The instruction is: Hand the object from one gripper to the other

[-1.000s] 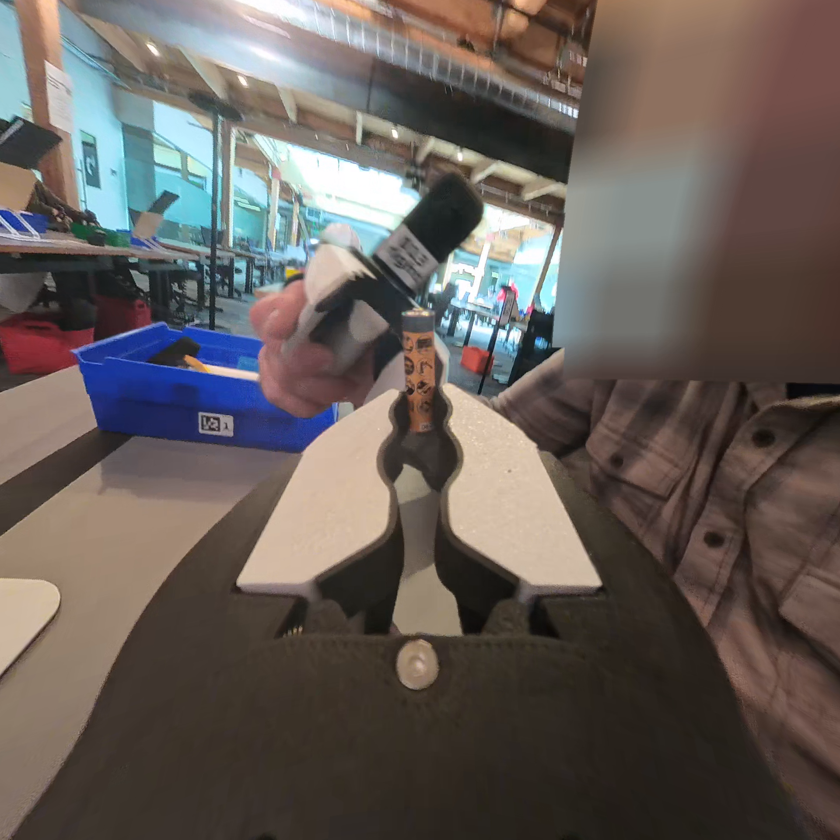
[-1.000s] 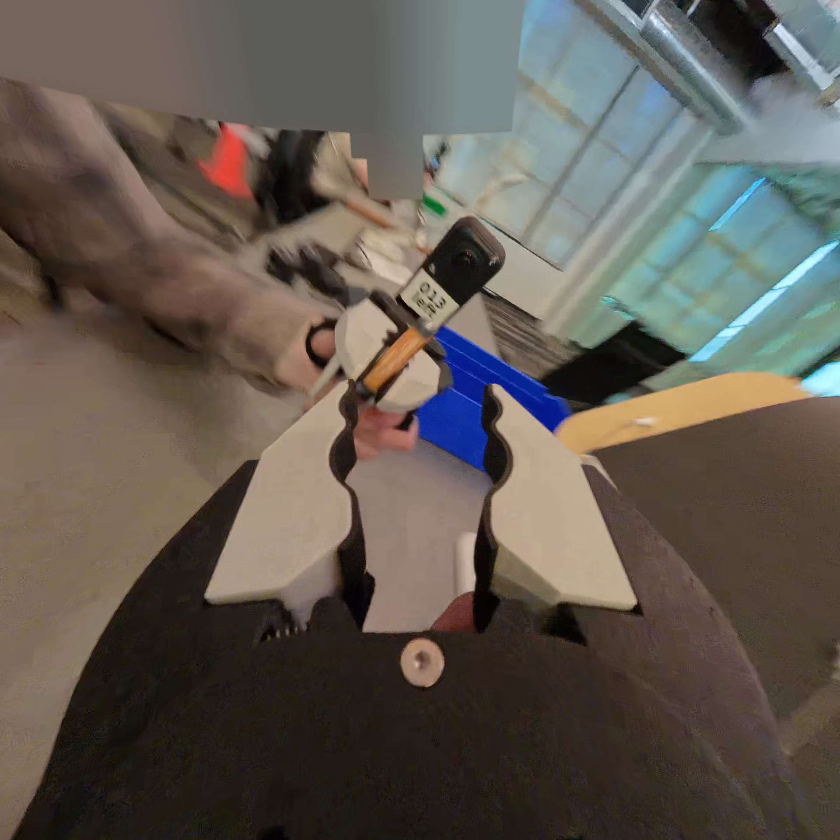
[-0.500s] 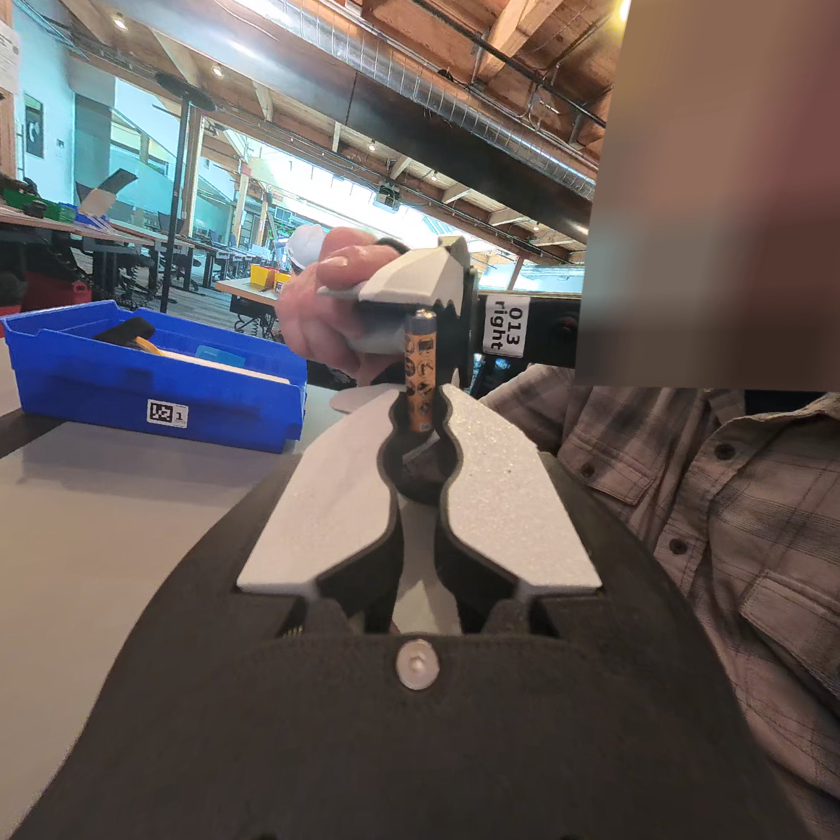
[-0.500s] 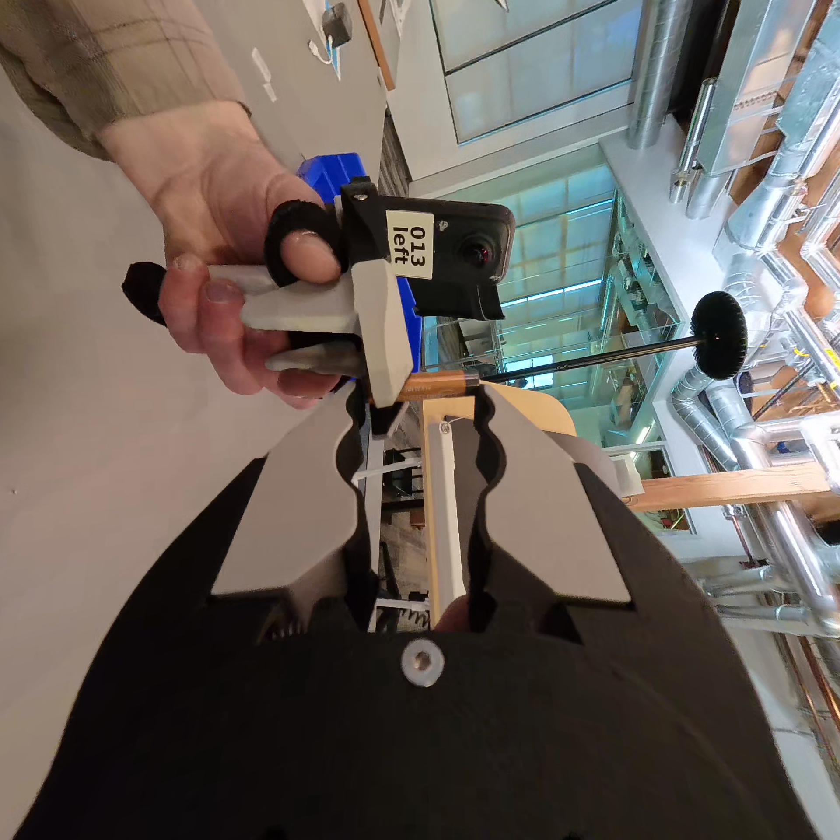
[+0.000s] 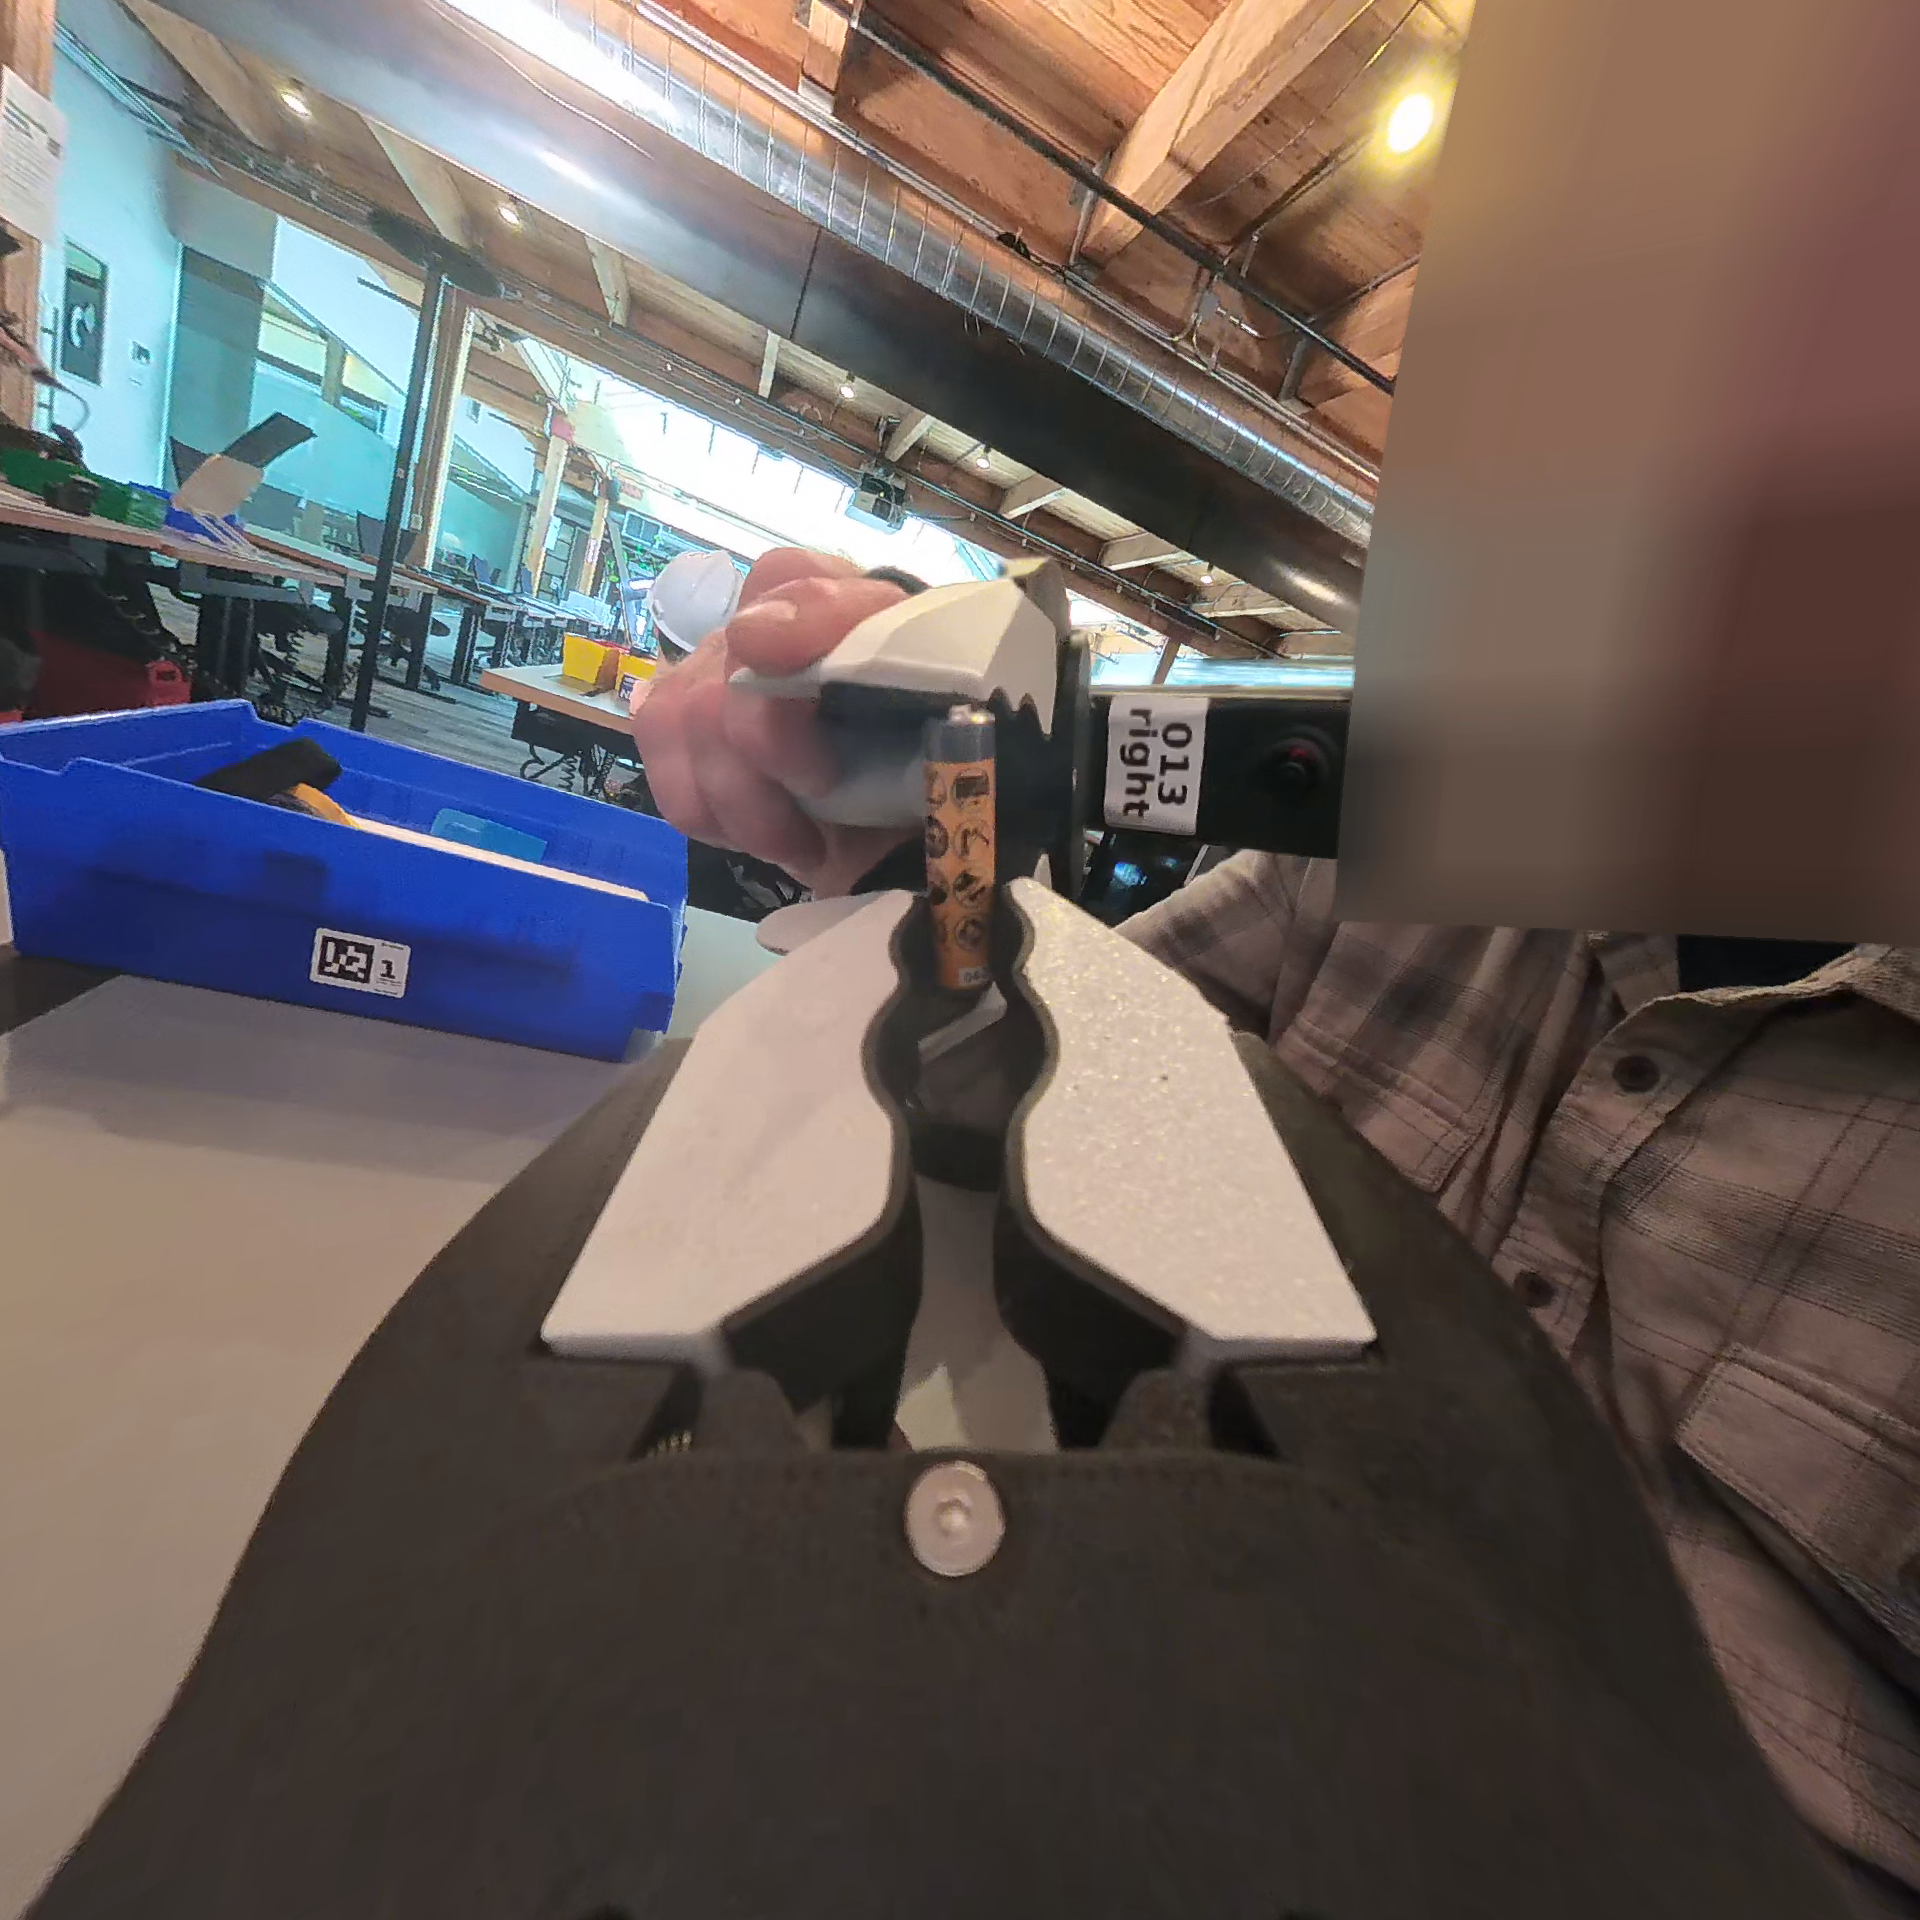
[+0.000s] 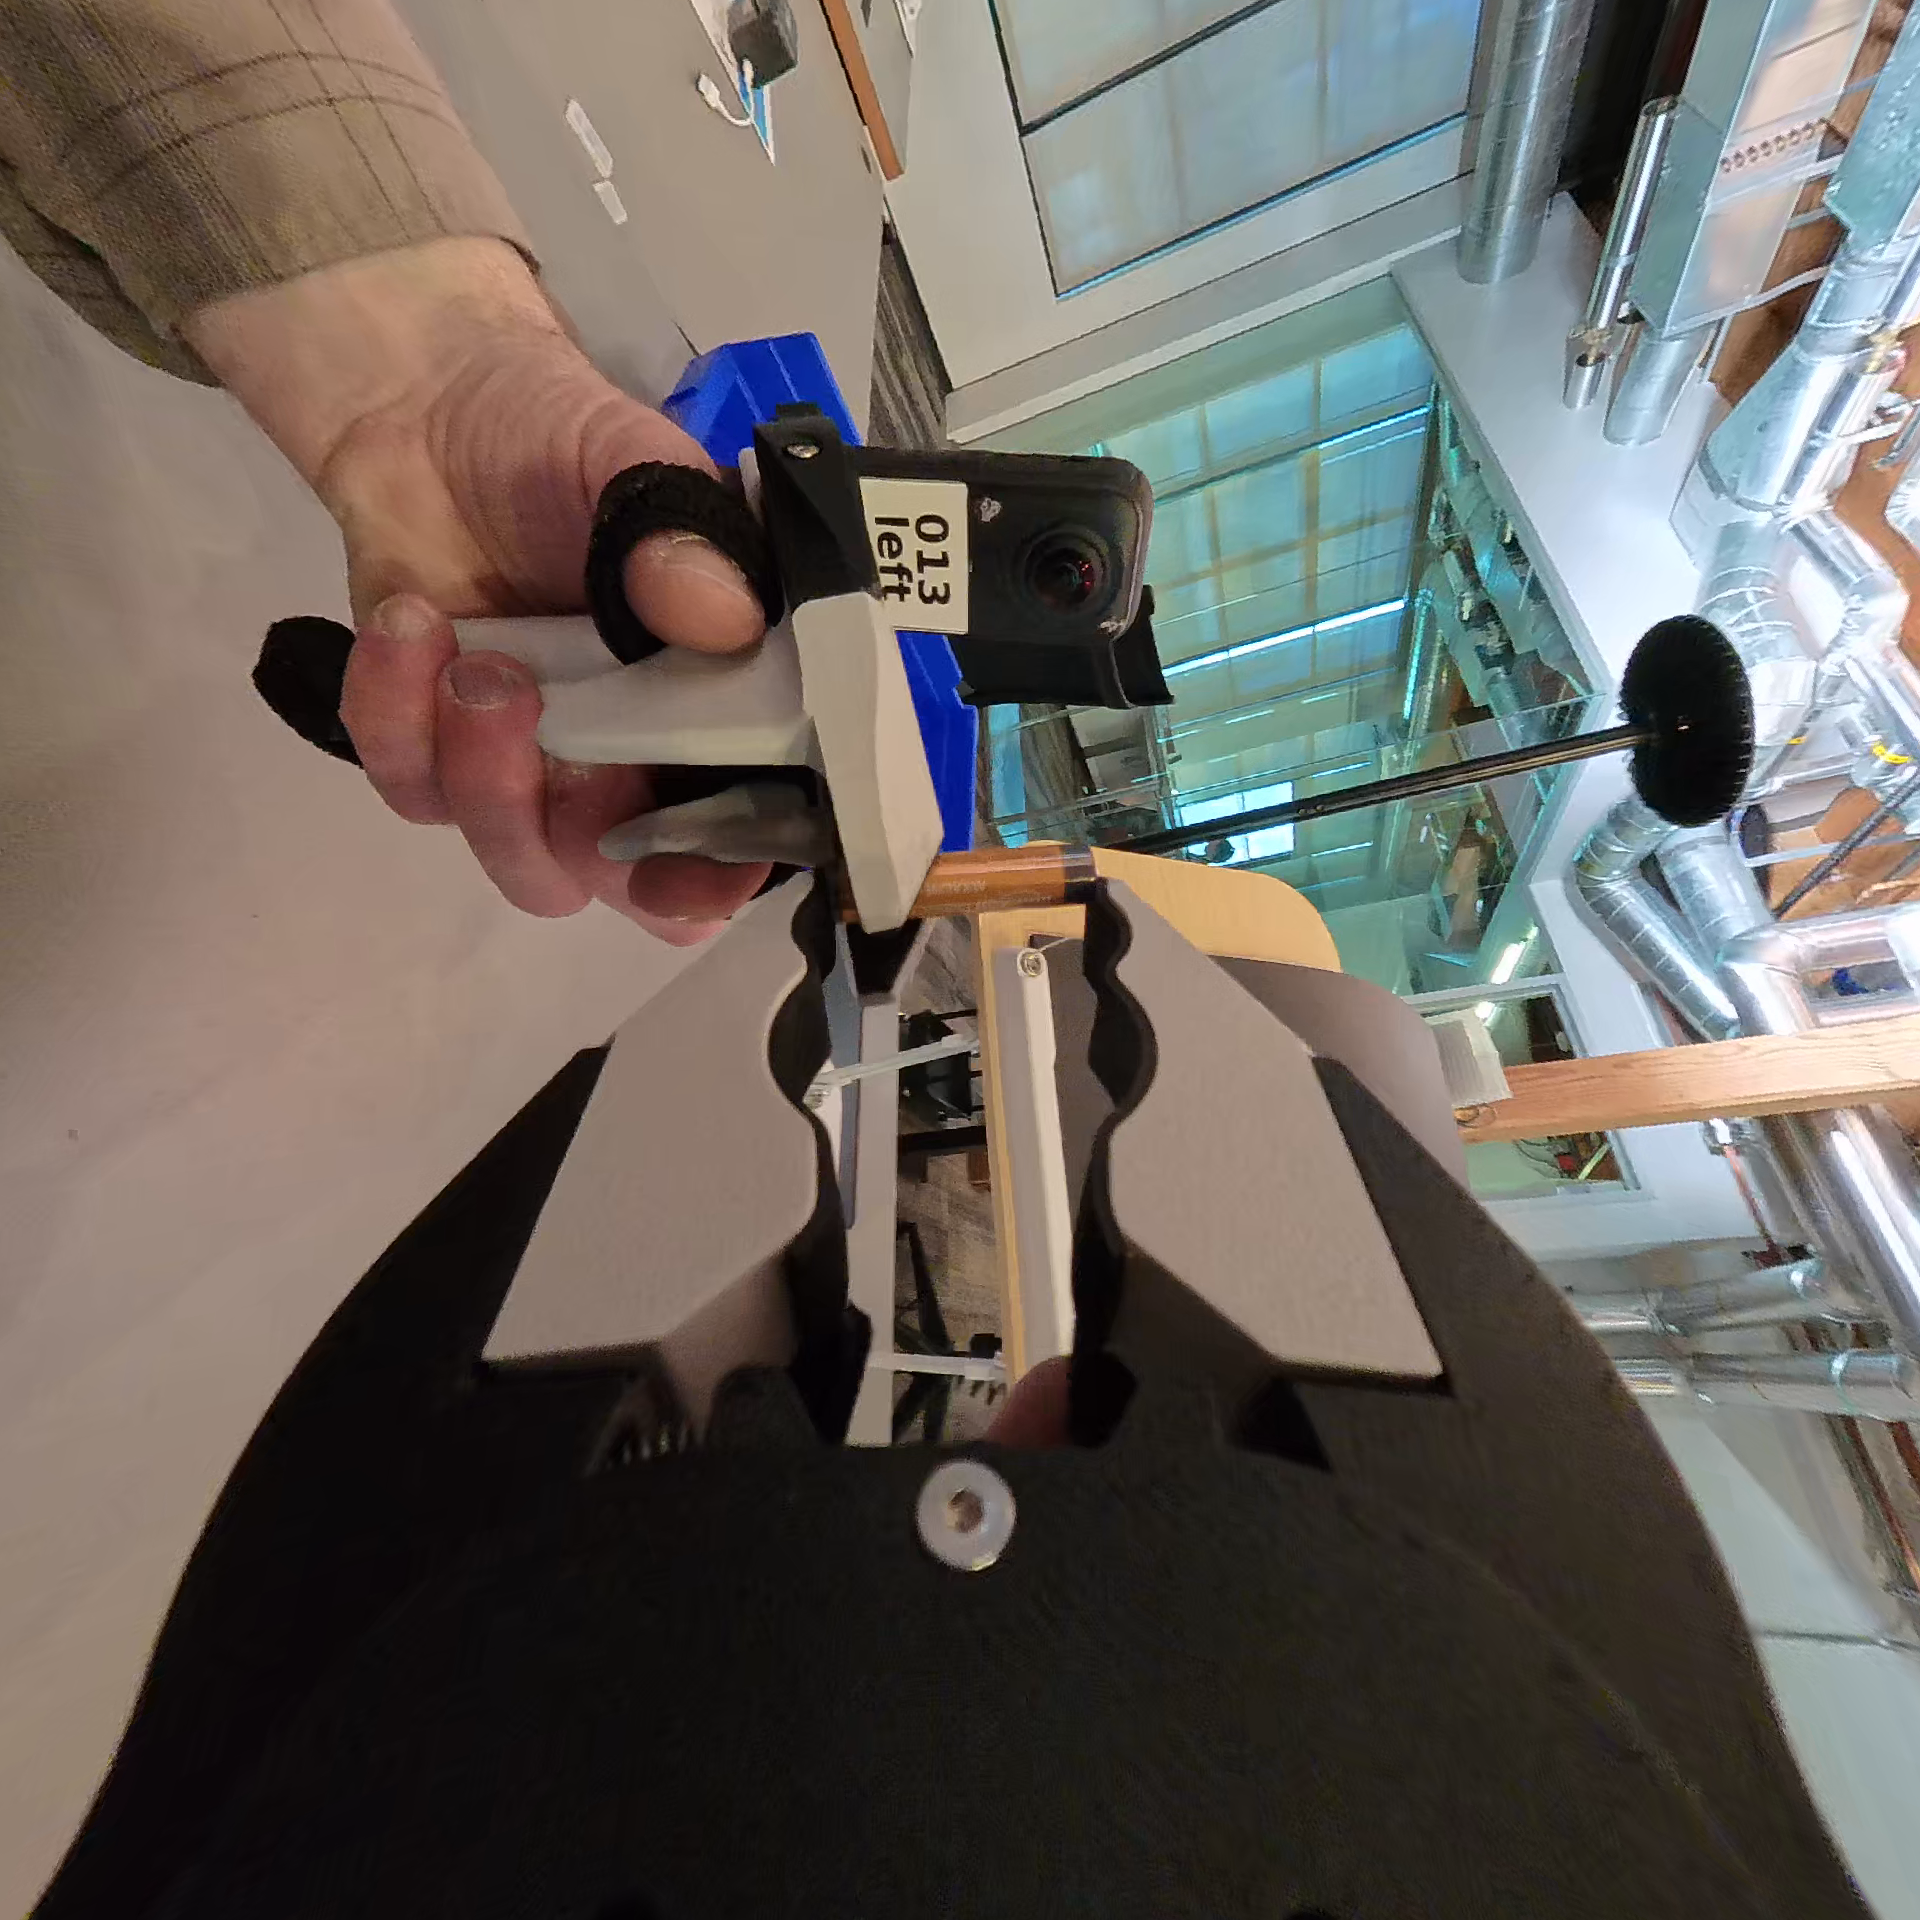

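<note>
The battery [image 5: 961, 847], copper-orange with a dark end, stands upright in the air, its lower part pinched between the tips of the left gripper [image 5: 961, 940], which is narrowed tightly onto it. Its upper end reaches up to the right gripper [image 6: 961, 925], whose jaws stand wide on either side of the free end without touching it, as the right wrist view shows.

The main risk, as I judge it, is a drop in mid-air: if the left gripper lets go before the right has closed firmly, the battery falls to the surface [image 5: 260, 1195] and rolls. The free end is short and round, so a bite too near the tip could squeeze it out sideways. The two grippers also sit very close and crossed, so the closing jaws could knock the left fingers [image 5: 1143, 1122] and twist the battery out of line.

The surface below is plain pale grey. A blue bin [image 5: 343, 883] with a few items inside and a small tag on its front stands well apart at the far left. The person's plaid shirt [image 5: 1662, 1195] fills the right. Beyond is a large workshop hall with wooden beams, metal ducts, big windows and rows of other tables.
</note>
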`<state>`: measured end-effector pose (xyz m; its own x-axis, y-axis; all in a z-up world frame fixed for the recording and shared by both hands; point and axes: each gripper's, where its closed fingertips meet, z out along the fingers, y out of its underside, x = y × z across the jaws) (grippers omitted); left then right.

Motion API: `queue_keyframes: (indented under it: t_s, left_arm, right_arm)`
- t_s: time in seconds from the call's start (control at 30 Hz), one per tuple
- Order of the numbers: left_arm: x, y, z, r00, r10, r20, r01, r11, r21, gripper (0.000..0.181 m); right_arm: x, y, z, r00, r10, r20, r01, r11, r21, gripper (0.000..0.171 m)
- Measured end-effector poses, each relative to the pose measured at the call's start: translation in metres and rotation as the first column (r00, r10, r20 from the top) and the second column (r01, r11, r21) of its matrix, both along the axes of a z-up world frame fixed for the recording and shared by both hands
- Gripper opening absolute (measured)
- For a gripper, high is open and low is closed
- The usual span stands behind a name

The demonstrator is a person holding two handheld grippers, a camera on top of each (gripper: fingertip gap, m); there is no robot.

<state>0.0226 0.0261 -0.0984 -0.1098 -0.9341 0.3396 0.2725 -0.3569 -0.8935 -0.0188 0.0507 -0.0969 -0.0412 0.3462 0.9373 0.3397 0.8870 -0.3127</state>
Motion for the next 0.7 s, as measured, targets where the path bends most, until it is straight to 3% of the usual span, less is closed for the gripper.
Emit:
queue_keyframes:
  t_s: [0.13,0.27,0.47,0.57,0.63,0.7]
  left_arm:
    - [0.000,-0.001,0.000,1.000,-0.007,0.002,0.007,1.000,0.000,0.011]
    - [0.002,-0.002,-0.003,1.000,-0.019,-0.014,0.019,1.000,-0.005,0.011]
    - [0.004,0.003,-0.005,1.000,0.010,-0.015,-0.010,1.000,-0.017,0.011]
    - [-0.004,0.015,-0.003,0.992,0.115,-0.052,-0.113,0.993,0.033,0.040]
    - [-0.013,0.025,-0.003,0.960,0.252,-0.120,-0.229,0.957,0.176,0.044]
    - [-0.022,0.032,-0.002,0.888,0.425,-0.175,-0.334,0.859,0.388,0.041]
  right_arm:
    - [-0.002,-0.004,-0.002,1.000,0.017,0.009,-0.018,0.999,0.030,0.056]
    - [-0.001,-0.006,0.000,1.000,0.032,0.000,-0.032,0.998,0.052,0.046]
    - [0.001,0.000,-0.005,0.999,0.006,0.033,-0.006,1.000,-0.001,0.046]
    - [0.007,0.010,-0.005,0.999,-0.016,0.040,0.020,0.995,-0.099,0.046]
    - [0.014,0.017,-0.012,0.996,-0.018,0.084,0.039,0.968,-0.249,0.046]
    - [0.023,0.025,-0.020,0.992,-0.014,0.126,0.063,0.915,-0.398,0.046]
